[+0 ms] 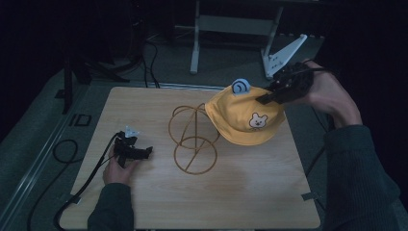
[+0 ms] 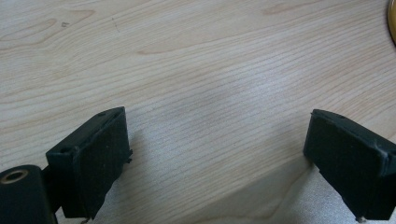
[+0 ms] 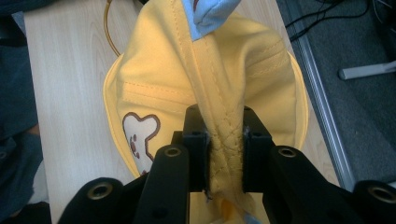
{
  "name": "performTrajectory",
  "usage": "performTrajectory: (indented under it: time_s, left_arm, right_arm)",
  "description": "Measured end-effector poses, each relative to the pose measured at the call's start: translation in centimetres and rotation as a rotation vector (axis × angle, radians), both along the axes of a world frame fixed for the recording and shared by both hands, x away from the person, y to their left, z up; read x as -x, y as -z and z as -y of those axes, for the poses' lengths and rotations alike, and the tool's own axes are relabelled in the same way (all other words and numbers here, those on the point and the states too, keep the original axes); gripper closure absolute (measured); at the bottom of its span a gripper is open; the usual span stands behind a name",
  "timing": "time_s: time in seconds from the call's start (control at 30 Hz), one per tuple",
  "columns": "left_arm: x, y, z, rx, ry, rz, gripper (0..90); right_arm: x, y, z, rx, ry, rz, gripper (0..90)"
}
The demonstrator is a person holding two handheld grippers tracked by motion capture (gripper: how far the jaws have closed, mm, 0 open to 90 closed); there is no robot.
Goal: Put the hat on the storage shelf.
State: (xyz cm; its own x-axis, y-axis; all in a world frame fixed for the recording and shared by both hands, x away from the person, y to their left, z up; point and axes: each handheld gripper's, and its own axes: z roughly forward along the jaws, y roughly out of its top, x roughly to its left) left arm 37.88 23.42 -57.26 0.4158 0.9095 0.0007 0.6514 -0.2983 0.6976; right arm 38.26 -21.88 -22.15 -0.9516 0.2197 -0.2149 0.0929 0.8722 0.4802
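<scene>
Hat (image 1: 243, 115) pinched by brim in right gripper (image 1: 270, 96), lifted beside wire stand (image 1: 194, 139) for hanging; left gripper (image 1: 144, 153) wide open, empty, parked on table (image 1: 240, 202).

- High view looks forward and down from above the person's side, taking in the whole wooden table (image 1: 159, 202).
- Left gripper view sits very close to the tabletop, facing along it.
- Right gripper view looks down closely on the yellow hat (image 3: 154, 70), which the high view shows at upper right.
</scene>
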Motion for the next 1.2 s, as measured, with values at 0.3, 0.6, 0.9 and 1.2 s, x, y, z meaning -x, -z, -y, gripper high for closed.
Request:
performTrajectory:
  time_s: [0.3, 0.6, 0.9, 1.2]
  left_arm:
    - [0.0, 0.0, 0.0, -0.001, 0.001, 0.000, 6.8]
    - [0.0, 0.0, 0.0, 0.001, -0.001, 0.000, 6.8]
    - [0.0, 0.0, 0.0, -0.001, 0.000, 0.000, 6.8]
    - [0.0, 0.0, 0.0, 0.001, 0.000, 0.000, 6.8]
  right_arm:
    - [-0.2, -0.3, -1.7, -0.007, -0.020, 0.010, 76.8]
    - [-0.5, -0.7, -3.6, -0.025, -0.035, 0.019, 76.8]
    - [-1.2, -0.2, -5.7, -0.024, -0.045, 0.002, 76.8]
    - [-1.3, 0.1, -8.4, 0.017, -0.073, 0.001, 76.7]
